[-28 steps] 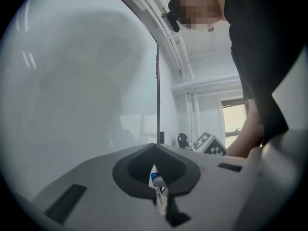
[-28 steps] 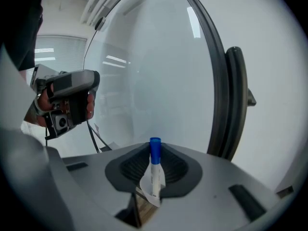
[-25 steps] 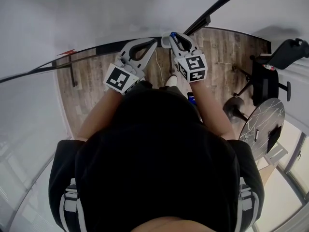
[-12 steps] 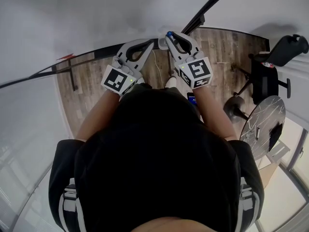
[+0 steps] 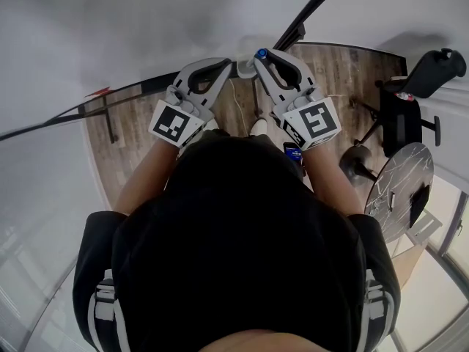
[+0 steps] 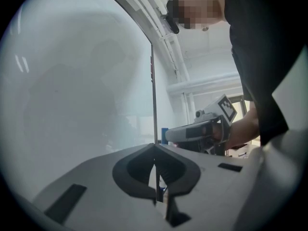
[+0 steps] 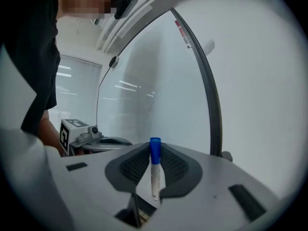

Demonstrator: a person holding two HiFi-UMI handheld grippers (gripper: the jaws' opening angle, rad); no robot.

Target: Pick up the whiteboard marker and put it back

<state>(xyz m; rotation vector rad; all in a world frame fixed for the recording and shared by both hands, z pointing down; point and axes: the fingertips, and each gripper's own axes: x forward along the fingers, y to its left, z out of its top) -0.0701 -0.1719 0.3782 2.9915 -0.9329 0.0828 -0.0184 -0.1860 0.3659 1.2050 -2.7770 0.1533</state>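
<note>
In front of the whiteboard point(image 5: 161, 28), your right gripper point(image 5: 265, 56) pinches the whiteboard marker point(image 7: 154, 170) between its two dark ribbed pads. The marker has a white barrel and a bright blue cap. In the right gripper view it stands upright in the jaws, with the cap at the fingertips and the barrel running back into the gap. From the head view only the blue cap shows, poking out at the jaw tips, close to the whiteboard's dark edge strip point(image 5: 308, 20). Whether it touches the whiteboard cannot be told.

Your left gripper point(image 6: 155, 146) sits just beside the right one, also facing the whiteboard. Its fingers are pressed together at the tips with nothing between them.

By count there is one marker, two grippers and one marker cube on each gripper. Farther from the whiteboard, behind your right arm, stand one black office chair point(image 5: 410, 101) and one round marble-patterned table point(image 5: 399, 189) on the wooden floor point(image 5: 139, 123).
</note>
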